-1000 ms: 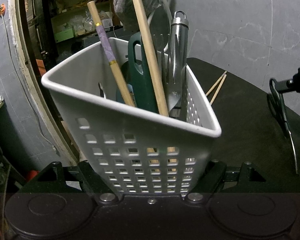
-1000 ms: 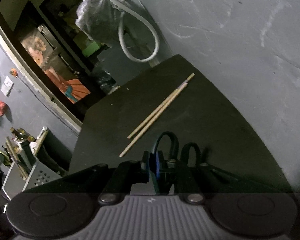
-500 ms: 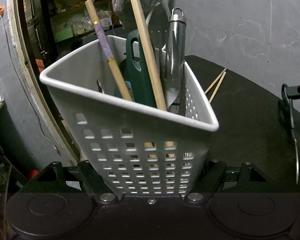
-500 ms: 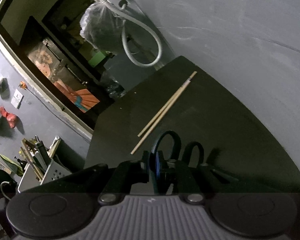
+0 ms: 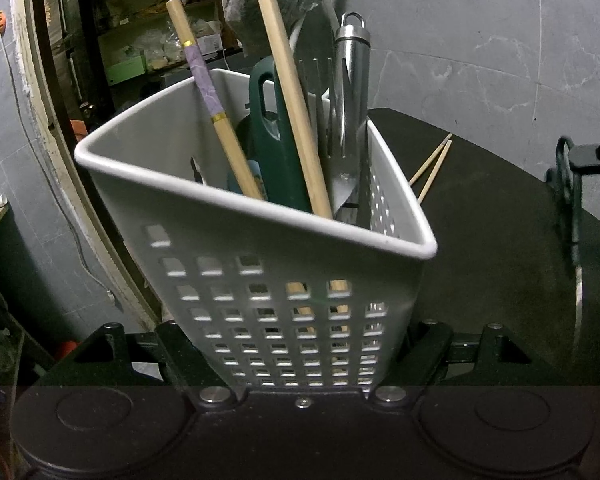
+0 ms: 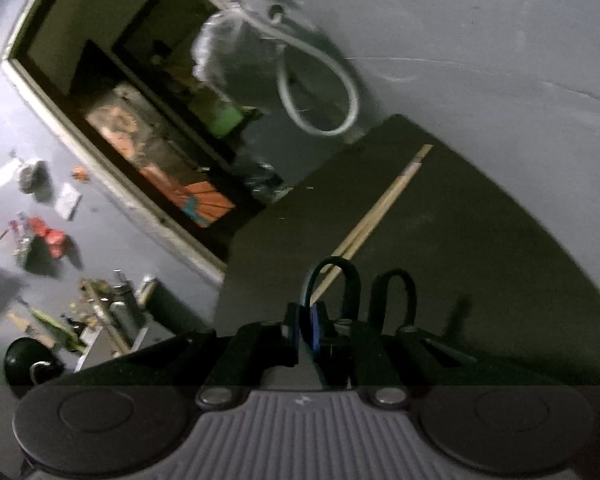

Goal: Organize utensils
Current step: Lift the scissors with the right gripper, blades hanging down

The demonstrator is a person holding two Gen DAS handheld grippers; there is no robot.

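Note:
My left gripper (image 5: 300, 344) is shut on the base of a white perforated basket (image 5: 260, 280), one finger on each side. Two wooden handles (image 5: 288, 88), a green handle (image 5: 276, 152) and a steel utensil (image 5: 352, 92) stand in it. My right gripper (image 6: 316, 328) is shut on black-handled scissors (image 6: 334, 260), handle loops pointing forward. In the left wrist view the scissors (image 5: 572, 216) hang blade down at the right edge, above the dark table (image 5: 492, 240). A pair of wooden chopsticks (image 6: 376, 216) lies on the table beyond them.
The dark table (image 6: 480, 248) ends at a grey wall behind and to the right. A doorway with cluttered shelves (image 5: 132, 52) opens at the left. A white hose (image 6: 320, 92) and a plastic bag (image 5: 260, 0) hang past the table's far end.
The right gripper has turned a little with the scissors, which in the left wrist view shifted right and now hang edge-on. The basket stays put in the left gripper.

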